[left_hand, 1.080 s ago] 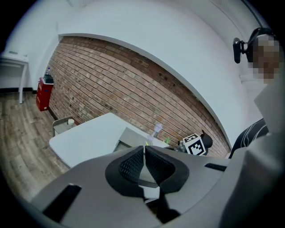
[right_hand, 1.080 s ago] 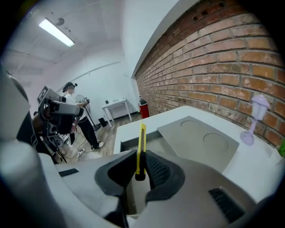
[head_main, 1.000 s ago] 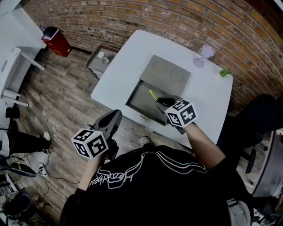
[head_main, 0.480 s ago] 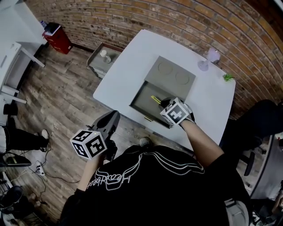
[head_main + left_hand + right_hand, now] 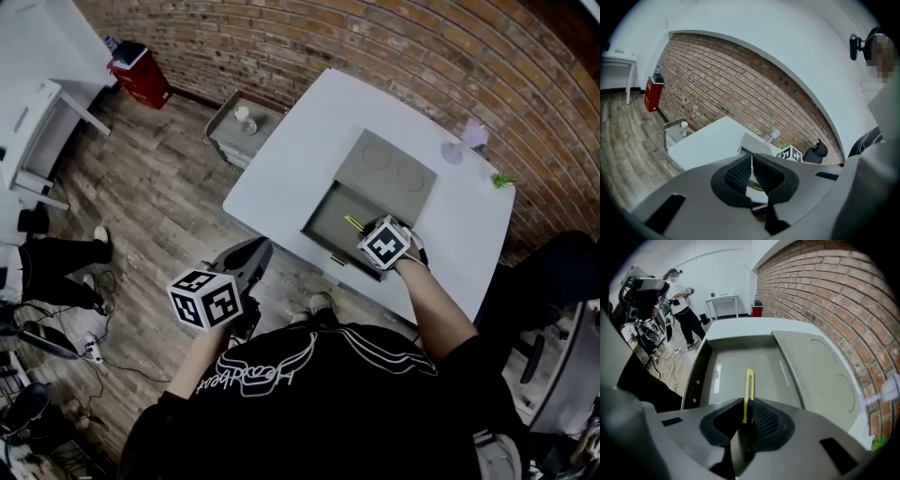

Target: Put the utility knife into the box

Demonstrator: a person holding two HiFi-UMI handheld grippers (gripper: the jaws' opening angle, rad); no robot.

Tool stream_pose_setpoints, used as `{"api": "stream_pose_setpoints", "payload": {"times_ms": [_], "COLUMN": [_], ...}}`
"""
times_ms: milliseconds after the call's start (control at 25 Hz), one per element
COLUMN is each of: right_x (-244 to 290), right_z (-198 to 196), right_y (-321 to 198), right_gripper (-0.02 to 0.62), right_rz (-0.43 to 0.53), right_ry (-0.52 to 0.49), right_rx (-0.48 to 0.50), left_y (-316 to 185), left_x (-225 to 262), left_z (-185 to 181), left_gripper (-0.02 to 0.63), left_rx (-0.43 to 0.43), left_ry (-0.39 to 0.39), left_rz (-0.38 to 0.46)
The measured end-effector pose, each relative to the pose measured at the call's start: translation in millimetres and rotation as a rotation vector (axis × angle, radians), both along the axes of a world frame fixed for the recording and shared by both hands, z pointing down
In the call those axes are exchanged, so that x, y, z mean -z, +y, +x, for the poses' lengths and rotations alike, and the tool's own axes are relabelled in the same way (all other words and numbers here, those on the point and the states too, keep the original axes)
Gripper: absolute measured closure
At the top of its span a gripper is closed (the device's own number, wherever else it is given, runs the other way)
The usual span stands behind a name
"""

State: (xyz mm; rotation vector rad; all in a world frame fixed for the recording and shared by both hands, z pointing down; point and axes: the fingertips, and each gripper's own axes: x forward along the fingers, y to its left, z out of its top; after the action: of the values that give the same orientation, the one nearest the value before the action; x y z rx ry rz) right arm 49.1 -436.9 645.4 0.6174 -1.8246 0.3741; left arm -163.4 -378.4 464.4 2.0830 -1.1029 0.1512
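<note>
The open grey box [image 5: 328,217] lies on the white table [image 5: 300,150], its lid [image 5: 394,173] folded back toward the brick wall. My right gripper [image 5: 367,231] hangs over the box's near end, shut on a slim yellow utility knife [image 5: 749,389]. The knife [image 5: 354,223] points forward over the box floor [image 5: 736,369]; I cannot tell whether its tip touches the floor. My left gripper [image 5: 255,253] is off the table's near-left edge, above the wooden floor. Its jaws stand together with nothing between them [image 5: 751,169].
A purple stemmed object [image 5: 472,138] and a small green thing [image 5: 503,178] sit at the table's far right corner. A low grey cart [image 5: 242,127] stands by the table's left side, a red bin [image 5: 141,77] by the wall. A person's legs [image 5: 56,272] show at left.
My right gripper has carried the knife forward and further over the open box. The left gripper has kept its place beside the table while the head view shifted.
</note>
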Motion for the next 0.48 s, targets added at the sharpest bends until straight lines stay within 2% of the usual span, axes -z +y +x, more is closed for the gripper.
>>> {"api": "stream_pose_setpoints", "payload": {"times_ms": [80, 240, 320, 480], "right_x": [1, 0, 3, 15], "right_z": [-6, 1, -5, -7], "right_y": [1, -1, -3, 0], "right_gripper": [0.529, 0.508, 0.431, 0.389], "right_rz": [-0.005, 0.012, 0.020, 0.038], "right_ry": [-0.027, 0.005, -0.044, -0.153], "right_rx": [-0.014, -0.043, -0.058, -0.137], "left_y": [1, 0, 0, 5], "left_x": [2, -1, -4, -9], "left_z": [-2, -1, -1, 5], "left_gripper": [0.569, 0.569, 0.569, 0.569], "left_rx": [-0.006, -0.024, -0.029, -0.048], "left_ry": [0.002, -0.002, -0.006, -0.003], "left_rz": [-0.005, -0.017, -0.024, -0.035]}}
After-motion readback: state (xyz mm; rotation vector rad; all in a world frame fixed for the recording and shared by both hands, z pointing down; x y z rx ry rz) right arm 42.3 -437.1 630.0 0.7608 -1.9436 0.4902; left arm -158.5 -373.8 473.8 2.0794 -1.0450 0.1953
